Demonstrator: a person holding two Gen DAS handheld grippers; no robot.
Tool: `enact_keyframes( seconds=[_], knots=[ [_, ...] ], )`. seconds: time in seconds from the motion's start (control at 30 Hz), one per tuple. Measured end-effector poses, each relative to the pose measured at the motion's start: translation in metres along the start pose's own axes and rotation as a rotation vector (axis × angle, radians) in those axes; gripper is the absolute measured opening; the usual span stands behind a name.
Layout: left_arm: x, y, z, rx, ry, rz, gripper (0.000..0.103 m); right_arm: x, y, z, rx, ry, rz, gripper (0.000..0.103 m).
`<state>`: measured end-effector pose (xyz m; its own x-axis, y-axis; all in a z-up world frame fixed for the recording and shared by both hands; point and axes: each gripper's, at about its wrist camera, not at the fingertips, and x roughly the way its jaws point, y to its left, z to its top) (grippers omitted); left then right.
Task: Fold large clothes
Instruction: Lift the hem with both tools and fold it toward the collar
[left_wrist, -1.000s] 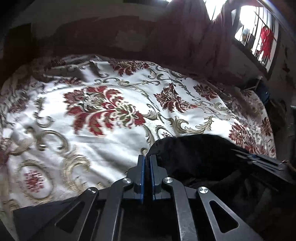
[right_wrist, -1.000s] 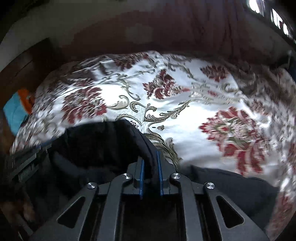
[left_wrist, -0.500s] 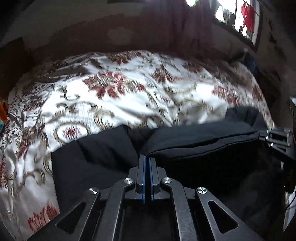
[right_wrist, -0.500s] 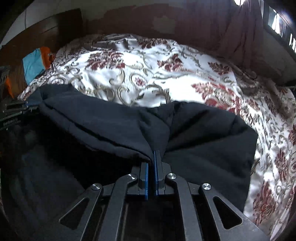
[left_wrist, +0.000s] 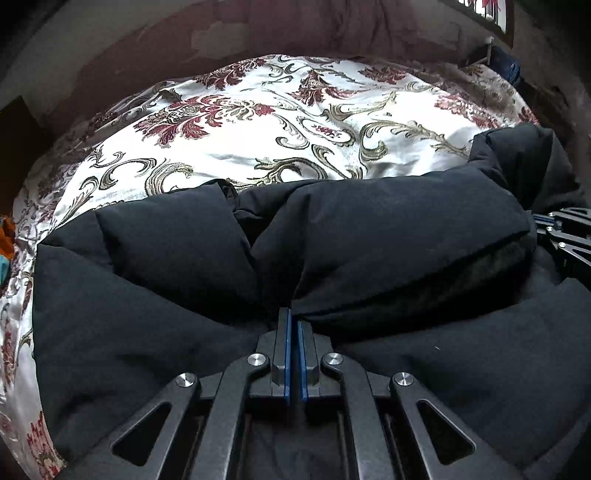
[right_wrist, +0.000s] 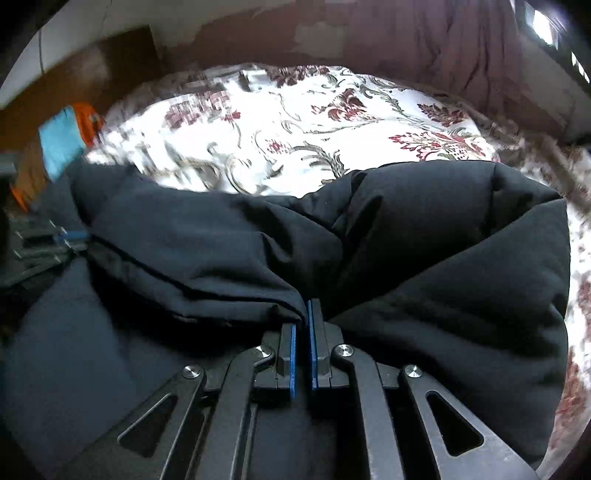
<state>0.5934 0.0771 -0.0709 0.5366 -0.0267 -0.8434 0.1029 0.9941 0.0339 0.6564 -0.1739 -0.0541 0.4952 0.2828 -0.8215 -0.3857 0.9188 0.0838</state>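
Observation:
A black padded jacket (left_wrist: 388, 236) lies on the bed, folded over on itself, with a thick upper fold across the middle. My left gripper (left_wrist: 294, 317) is shut on the edge of that fold at its left end. The jacket fills the lower right wrist view (right_wrist: 443, 251). My right gripper (right_wrist: 303, 314) is shut on the fold's right end, with a sliver of fabric between the blue pads. The right gripper shows at the right edge of the left wrist view (left_wrist: 569, 236); the left gripper shows at the left edge of the right wrist view (right_wrist: 40, 236).
The bed has a white cover with red flowers and gold scrolls (left_wrist: 258, 140). A dark red curtain (right_wrist: 461, 48) and wall stand behind it. A blue and orange item (right_wrist: 66, 136) sits by the wooden headboard (right_wrist: 92, 77) at left. A window (left_wrist: 487, 11) is at top right.
Both grippers have carried the jacket's edge back toward me and down, laying a fold over the lower part. The jacket now covers more of both views. Both stay shut.

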Motion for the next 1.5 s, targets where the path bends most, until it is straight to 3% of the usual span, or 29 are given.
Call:
enact_keyframes(
  seconds=[0.07, 0.17, 0.27, 0.33, 0.37, 0.43, 0.47, 0.57, 0.7, 0.77, 0.83, 0.87, 0.97, 1.13, 1.5],
  knots=[
    [-0.007, 0.001, -0.001, -0.003, -0.002, -0.006, 0.006, -0.015, -0.011, -0.002, 0.072, -0.003, 0.062, 0.017],
    [-0.025, 0.001, -0.002, 0.010, -0.007, 0.017, 0.013, -0.041, -0.019, -0.009, 0.109, -0.033, 0.107, 0.045],
    [-0.056, 0.008, -0.006, 0.009, -0.088, 0.001, 0.031, -0.062, -0.023, -0.005, 0.113, -0.079, 0.140, 0.047],
    [-0.076, 0.015, -0.007, -0.018, -0.167, -0.037, 0.052, -0.069, -0.024, 0.009, 0.137, -0.126, 0.137, 0.047],
    [-0.091, 0.021, -0.004, -0.049, -0.251, -0.068, 0.056, -0.069, -0.025, 0.018, 0.160, -0.140, 0.141, 0.047],
    [-0.104, 0.027, 0.008, -0.091, -0.339, -0.092, 0.062, -0.061, -0.026, 0.037, 0.233, -0.160, 0.179, 0.047],
    [-0.106, 0.029, 0.021, -0.125, -0.362, -0.101, 0.062, -0.055, -0.024, 0.045, 0.256, -0.159, 0.200, 0.047],
    [-0.090, 0.031, 0.058, -0.217, -0.327, -0.146, 0.062, -0.027, -0.012, 0.062, 0.281, -0.108, 0.256, 0.046],
    [-0.059, 0.023, 0.080, -0.252, -0.240, -0.228, 0.060, 0.004, 0.017, 0.056, 0.135, 0.023, 0.261, 0.024],
    [-0.045, 0.014, 0.079, -0.206, -0.202, -0.302, 0.047, 0.017, 0.029, 0.045, 0.054, 0.089, 0.225, 0.016],
    [-0.036, 0.000, 0.070, -0.124, -0.155, -0.364, 0.025, 0.031, 0.031, 0.037, 0.019, 0.157, 0.218, 0.013],
    [-0.027, -0.010, 0.062, -0.056, -0.111, -0.374, 0.023, 0.039, 0.028, 0.033, 0.020, 0.194, 0.230, 0.013],
    [-0.009, -0.025, 0.047, 0.056, -0.034, -0.371, 0.022, 0.061, 0.023, 0.027, 0.022, 0.264, 0.263, 0.011],
    [0.015, -0.034, 0.040, 0.073, 0.048, -0.345, 0.021, 0.090, 0.029, 0.024, -0.022, 0.314, 0.199, 0.000],
    [0.057, -0.061, 0.046, 0.142, 0.067, -0.106, 0.009, 0.111, 0.047, 0.021, -0.015, 0.191, 0.129, 0.000]
  ],
)
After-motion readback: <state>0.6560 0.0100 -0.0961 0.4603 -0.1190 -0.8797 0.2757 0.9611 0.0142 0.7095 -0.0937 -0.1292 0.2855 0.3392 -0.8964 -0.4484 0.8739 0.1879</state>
